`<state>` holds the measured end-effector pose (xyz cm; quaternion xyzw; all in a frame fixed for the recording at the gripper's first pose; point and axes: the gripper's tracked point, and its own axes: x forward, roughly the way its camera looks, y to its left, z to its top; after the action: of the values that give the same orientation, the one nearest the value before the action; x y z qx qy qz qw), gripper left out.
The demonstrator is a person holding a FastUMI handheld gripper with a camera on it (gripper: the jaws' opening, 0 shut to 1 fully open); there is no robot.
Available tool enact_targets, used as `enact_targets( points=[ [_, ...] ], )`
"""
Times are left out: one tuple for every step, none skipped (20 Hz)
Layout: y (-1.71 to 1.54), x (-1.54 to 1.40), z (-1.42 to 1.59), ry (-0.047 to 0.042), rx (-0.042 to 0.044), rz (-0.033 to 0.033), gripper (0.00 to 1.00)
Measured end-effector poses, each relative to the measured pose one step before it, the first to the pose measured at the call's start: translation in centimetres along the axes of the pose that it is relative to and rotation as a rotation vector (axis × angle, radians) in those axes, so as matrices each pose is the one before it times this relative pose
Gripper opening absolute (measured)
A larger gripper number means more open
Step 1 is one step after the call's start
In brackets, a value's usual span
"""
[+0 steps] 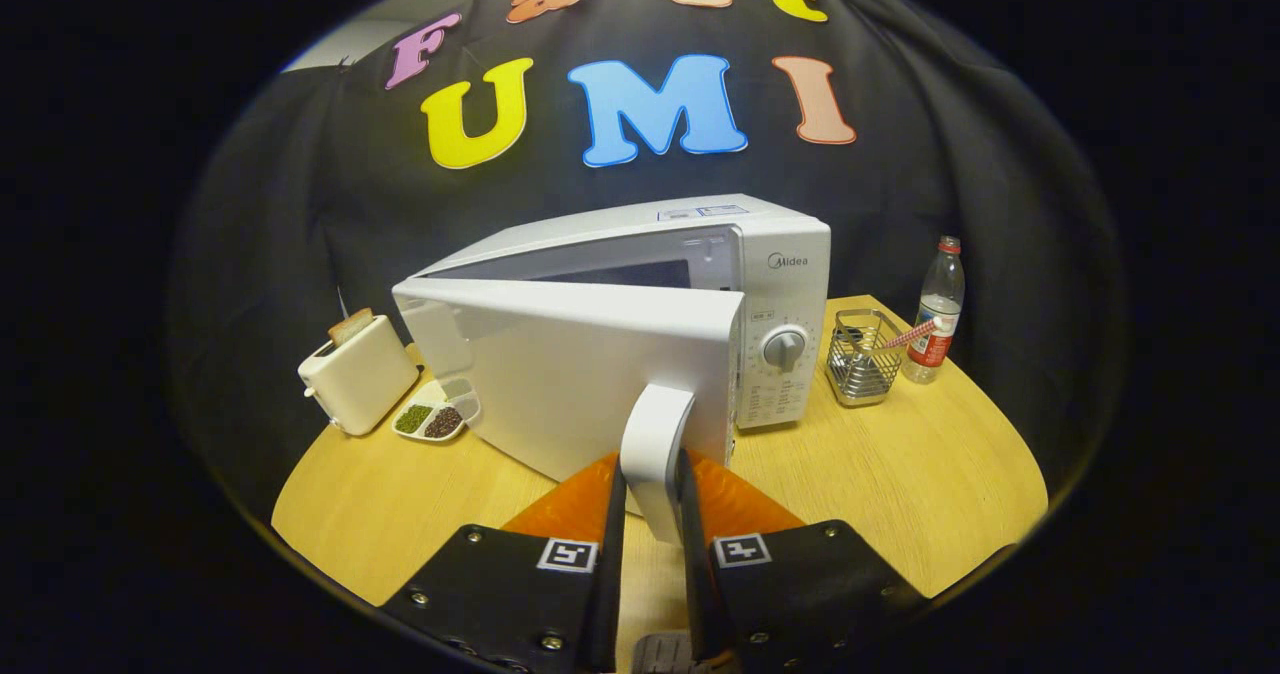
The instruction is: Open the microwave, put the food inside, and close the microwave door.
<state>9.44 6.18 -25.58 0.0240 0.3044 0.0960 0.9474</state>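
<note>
A white microwave (770,284) stands on the round wooden table (900,474), its control dial (785,349) facing me. Its door (560,374) is swung partly out toward me, leaving a gap through which a dark strip of the cavity shows. The door's white handle (655,444) sits between my two fingers, and my gripper (650,514) is shut on it, both fingers pressing its sides. A white divided dish of food (437,416), holding green and dark brown grains, lies on the table to the left of the door.
A white toaster (358,372) with a slice of bread stands left of the dish. Right of the microwave are a wire basket (862,356) with a striped straw and a clear water bottle (936,311) with a red cap. The table's front edge is close below my fingers.
</note>
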Motion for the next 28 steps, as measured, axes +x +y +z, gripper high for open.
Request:
enact_targets(
  points=[
    [0.622,-0.651,-0.529,0.00138,-0.0052,0.00203,0.29],
    [0.518,-0.478,-0.235,0.00019,-0.00266,0.00094,0.29],
    [0.593,-0.465,-0.371,-0.00132,-0.00213,0.00232,0.29],
    [0.545,-0.433,-0.228,-0.0001,-0.00028,0.00171,0.29],
    [0.566,-0.546,-0.391,-0.00091,-0.00085,0.00136,0.29],
    [0.554,-0.414,-0.296,-0.00012,-0.00222,0.00252,0.29],
    [0.739,-0.494,-0.403,-0.00074,-0.00315,0.00416,0.29],
    [0.728,-0.398,-0.307,0.00055,-0.00366,0.00541,0.29],
    [0.746,-0.384,-0.423,0.00093,-0.00446,0.00828,0.29],
    [0.731,-0.257,-0.342,0.00307,-0.00552,0.00714,0.29],
    [0.721,-0.374,-0.326,0.00353,-0.00657,0.00692,0.29],
    [0.671,-0.294,-0.189,0.0025,-0.00403,0.00706,0.29],
    [0.767,-0.33,-0.365,0.00306,-0.00185,0.00771,0.29],
    [0.669,-0.25,-0.252,0.00074,-0.00283,0.00546,0.29],
    [0.828,-0.356,-0.269,-0.0008,-0.00819,0.0072,0.29],
    [0.712,-0.362,-0.131,-0.00833,-0.0113,0.00002,0.29],
    [0.719,-0.392,-0.163,-0.00938,-0.00934,0.0021,0.29],
    [0.818,-0.336,-0.158,-0.00423,-0.00652,0.00384,0.29],
    [0.766,-0.212,-0.365,-0.00022,-0.00936,0.00294,0.29],
    [0.682,-0.087,-0.191,-0.0003,-0.006,0.00638,0.29],
    [0.885,-0.094,-0.21,0.00322,-0.00338,0.00801,0.29],
    [0.735,-0.123,-0.399,0.00369,-0.00069,0.00609,0.29],
    [0.712,-0.198,-0.262,0.00635,-0.00585,0.00541,0.29],
    [0.698,-0.23,-0.104,-0.00174,-0.01315,0.00609,0.29],
    [0.879,-0.113,-0.198,-0.0008,-0.01885,0.009,0.29],
    [0.698,-0.087,-0.048,-0.0029,-0.02081,0.0076,0.29],
    [0.486,-0.147,-0.197,-0.00024,-0.01743,0.00369,0.29],
    [0.391,-0.221,-0.104,-0.0002,-0.00758,0.00012,0.29]
  ],
)
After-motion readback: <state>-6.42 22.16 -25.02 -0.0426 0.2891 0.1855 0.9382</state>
